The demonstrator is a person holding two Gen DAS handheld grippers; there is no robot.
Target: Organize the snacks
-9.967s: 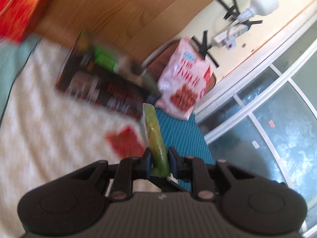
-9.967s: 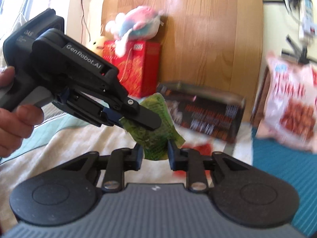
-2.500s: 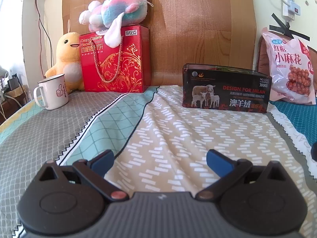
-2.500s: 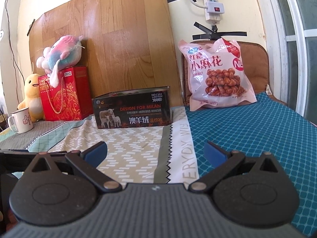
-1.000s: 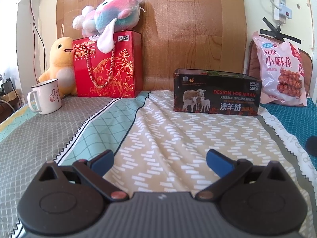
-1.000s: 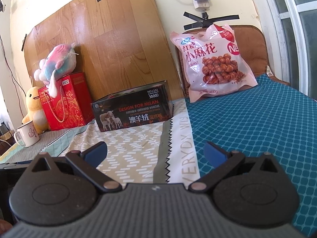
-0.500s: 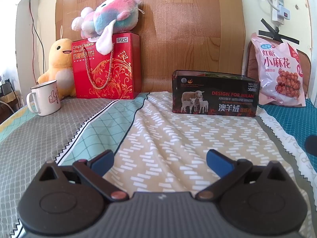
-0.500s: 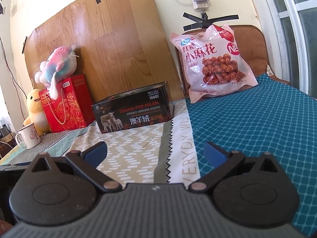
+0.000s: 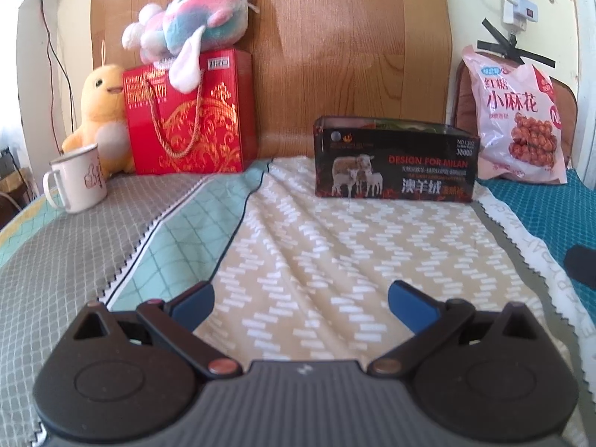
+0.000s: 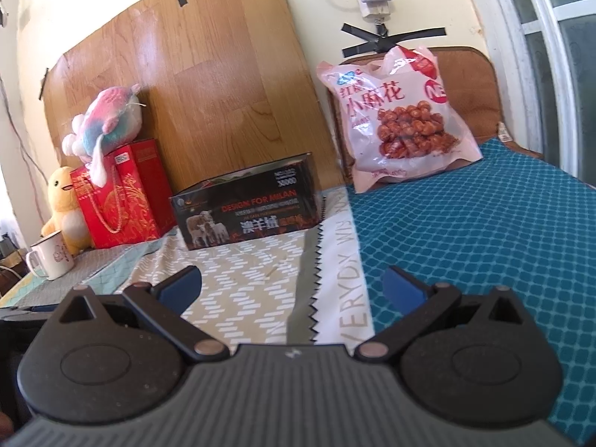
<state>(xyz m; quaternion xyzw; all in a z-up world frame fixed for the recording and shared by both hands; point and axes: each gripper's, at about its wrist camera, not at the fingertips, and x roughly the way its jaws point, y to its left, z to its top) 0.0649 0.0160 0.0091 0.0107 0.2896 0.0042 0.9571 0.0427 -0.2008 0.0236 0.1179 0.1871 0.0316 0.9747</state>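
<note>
Left wrist view.
- Left tongs (image 9: 301, 300): spread wide, empty, low over the bed (image 9: 335, 253), well short of everything; a standing-off posture, with no loose item in reach.
- Black box (image 9: 395, 160): upright at the far end of the bed, against the wood panel (image 9: 335, 56), top open. Green and red show just over its rim, probably snacks already put in; contents otherwise hidden.
- Pink bag (image 9: 517, 119): the large snack bag, propped upright just right of the box against a brown cushion (image 9: 465, 111), apart from the box.
- Red gift box (image 9: 190, 115): left of the black box, a pastel plush (image 9: 190, 33) resting on top; duck (image 9: 97, 119) and mug (image 9: 76, 182) beside it.

Right wrist view.
- Right tongs (image 10: 291, 286): likewise released, nothing between the blue pads (image 10: 402, 285), pointing at the bed seam between box and bag.
- Black box (image 10: 249, 210): seen cornerwise, interior not visible.
- Pink bag (image 10: 398, 119): leaning on the cushion, standing on the teal sheet (image 10: 465, 242).

Judgement: no snacks lie loose on the bed; sorting looks near complete, the bag the only candidate left.
</note>
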